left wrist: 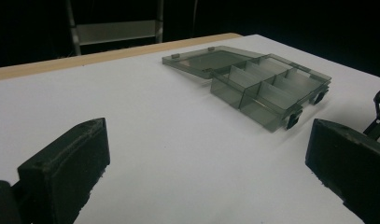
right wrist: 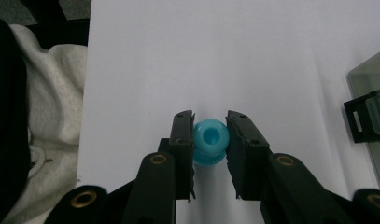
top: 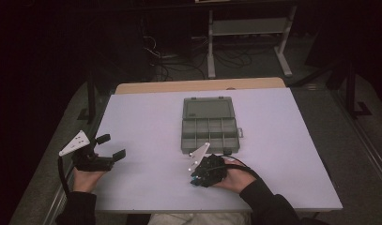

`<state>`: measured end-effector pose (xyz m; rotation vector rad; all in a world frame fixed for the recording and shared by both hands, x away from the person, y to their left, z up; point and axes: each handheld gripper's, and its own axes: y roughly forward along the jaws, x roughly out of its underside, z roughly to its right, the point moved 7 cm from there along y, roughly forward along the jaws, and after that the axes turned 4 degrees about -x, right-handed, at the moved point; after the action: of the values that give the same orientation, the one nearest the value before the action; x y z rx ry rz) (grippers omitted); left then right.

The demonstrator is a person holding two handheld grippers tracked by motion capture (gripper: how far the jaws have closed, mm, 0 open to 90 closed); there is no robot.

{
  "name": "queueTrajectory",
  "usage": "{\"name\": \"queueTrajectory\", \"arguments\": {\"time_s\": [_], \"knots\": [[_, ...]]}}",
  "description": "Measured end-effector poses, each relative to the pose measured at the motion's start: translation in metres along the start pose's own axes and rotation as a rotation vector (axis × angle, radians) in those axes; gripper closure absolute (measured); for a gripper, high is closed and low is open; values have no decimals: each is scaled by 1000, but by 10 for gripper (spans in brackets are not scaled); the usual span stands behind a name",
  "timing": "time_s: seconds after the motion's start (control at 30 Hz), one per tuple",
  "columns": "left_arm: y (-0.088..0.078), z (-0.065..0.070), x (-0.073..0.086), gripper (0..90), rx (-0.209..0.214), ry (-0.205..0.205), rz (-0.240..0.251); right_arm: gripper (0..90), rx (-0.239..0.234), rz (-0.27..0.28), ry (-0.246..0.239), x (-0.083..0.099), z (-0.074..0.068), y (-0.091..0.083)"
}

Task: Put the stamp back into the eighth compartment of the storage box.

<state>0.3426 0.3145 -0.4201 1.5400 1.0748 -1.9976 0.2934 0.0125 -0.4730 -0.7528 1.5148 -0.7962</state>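
Here the right gripper has its two jaws pressed on either side of one small blue spool-shaped bead, just in front of the open compartment box, at the near table edge. The bead sits upright with its hole facing up, which probably keeps it from rolling and gives the pads flat sides to squeeze. The left gripper waits well to the left of the box, jaws spread wide with nothing between them, likely kept clear. The box lies with its lid folded flat, apparently ready to receive the bead.
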Motion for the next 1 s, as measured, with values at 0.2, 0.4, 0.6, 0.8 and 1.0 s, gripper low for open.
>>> {"name": "queueTrajectory", "arguments": {"time_s": [0.2,0.4,0.6,0.8,1.0], "knots": [[0,0,0,0,0,2,-4,715,-10,7,18,0,1,-2],[0,1,0,0,0,0,-1,715,-16,45,40,-4,3,-12],[0,0,0,0,-1,2,-5,715,-13,69,43,-7,4,-19],[0,0,0,0,-1,2,-2,715,-2,69,41,-10,5,-25],[0,0,0,0,0,4,-1,715,10,79,41,-13,8,-31]]}}
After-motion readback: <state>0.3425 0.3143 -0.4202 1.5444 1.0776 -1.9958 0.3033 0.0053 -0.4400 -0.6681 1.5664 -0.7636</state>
